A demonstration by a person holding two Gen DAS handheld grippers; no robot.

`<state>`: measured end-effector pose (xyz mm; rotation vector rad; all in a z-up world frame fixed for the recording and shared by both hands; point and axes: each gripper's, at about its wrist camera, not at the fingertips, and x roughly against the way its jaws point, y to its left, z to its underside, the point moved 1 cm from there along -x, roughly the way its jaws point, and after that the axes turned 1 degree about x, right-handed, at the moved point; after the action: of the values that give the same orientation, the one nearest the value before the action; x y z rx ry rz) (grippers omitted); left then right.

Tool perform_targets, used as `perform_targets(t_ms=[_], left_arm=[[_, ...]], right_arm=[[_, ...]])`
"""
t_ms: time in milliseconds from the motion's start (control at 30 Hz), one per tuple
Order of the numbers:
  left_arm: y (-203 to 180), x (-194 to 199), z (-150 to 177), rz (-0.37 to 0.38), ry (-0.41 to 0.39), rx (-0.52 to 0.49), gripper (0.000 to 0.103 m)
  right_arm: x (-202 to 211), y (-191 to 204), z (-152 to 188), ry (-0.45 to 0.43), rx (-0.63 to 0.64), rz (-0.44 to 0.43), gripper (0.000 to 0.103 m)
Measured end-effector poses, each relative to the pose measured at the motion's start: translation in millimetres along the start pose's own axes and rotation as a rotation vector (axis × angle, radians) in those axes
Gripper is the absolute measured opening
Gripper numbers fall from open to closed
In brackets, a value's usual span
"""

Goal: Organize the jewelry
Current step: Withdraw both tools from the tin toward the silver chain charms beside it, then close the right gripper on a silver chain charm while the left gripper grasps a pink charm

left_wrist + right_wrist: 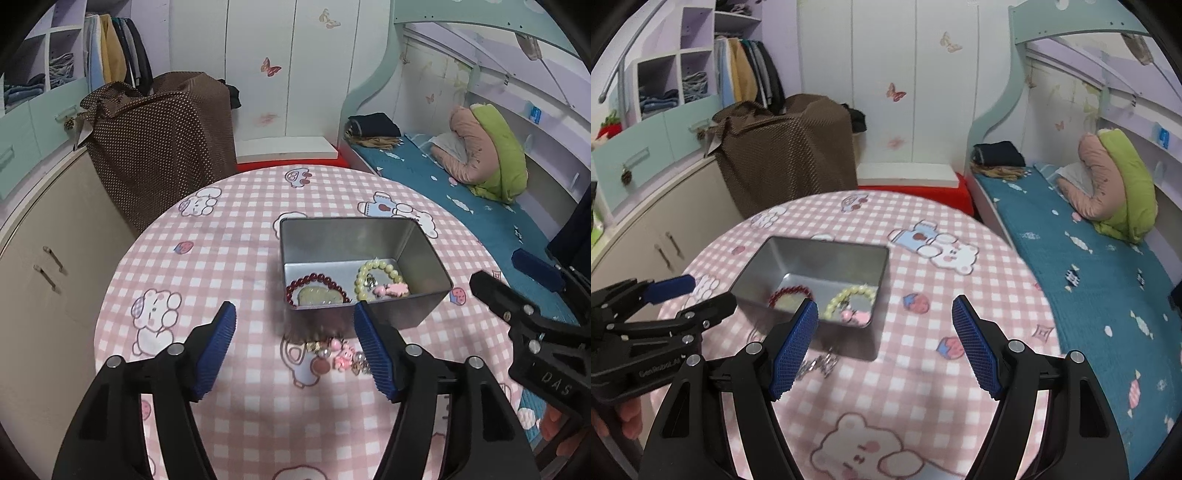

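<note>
A grey metal tin (424,247) (757,258) stands on the pink checked round table (229,251) (960,295). Inside it lie a dark red bead bracelet (306,282) (790,291), a pale yellow bead bracelet (373,269) (857,291) and a pink charm (393,290) (855,316). A pink and gold charm piece (338,354) (822,365) lies on the cloth just in front of the tin. My left gripper (293,314) (687,299) is open above that piece, touching nothing. My right gripper (884,306) (495,273) is open and empty, to the right of the tin.
A brown dotted cover (162,147) drapes over furniture behind the table. A bed with a blue sheet (1089,277) and folded bedding (1119,184) runs along the right. Cabinets (44,277) stand at the left. A hand (626,417) holds the left gripper's handle.
</note>
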<state>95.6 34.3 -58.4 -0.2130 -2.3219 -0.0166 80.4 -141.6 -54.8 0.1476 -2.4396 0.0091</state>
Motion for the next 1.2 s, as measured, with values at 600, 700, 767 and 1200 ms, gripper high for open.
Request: perform_targets(t_ms=[600, 700, 767, 1200], left_arm=[[22, -13, 48, -0.028, 0.117, 0.027, 0.065], [27, -18, 52, -0.035, 0.133, 0.038, 0.065], [28, -20, 53, -0.028, 0.139, 0.042, 0.065], [22, -33, 53, 0.001, 0.162, 0.034, 0.065]], right_arm=[[-44, 51, 52, 0.186, 0.154, -0.132, 0.073], [-58, 55, 56, 0.213, 0.177, -0.135, 0.073], [-69, 56, 60, 0.234, 0.184, -0.116, 0.073], [-83, 59, 51, 0.222, 0.169, -0.169, 0.038]])
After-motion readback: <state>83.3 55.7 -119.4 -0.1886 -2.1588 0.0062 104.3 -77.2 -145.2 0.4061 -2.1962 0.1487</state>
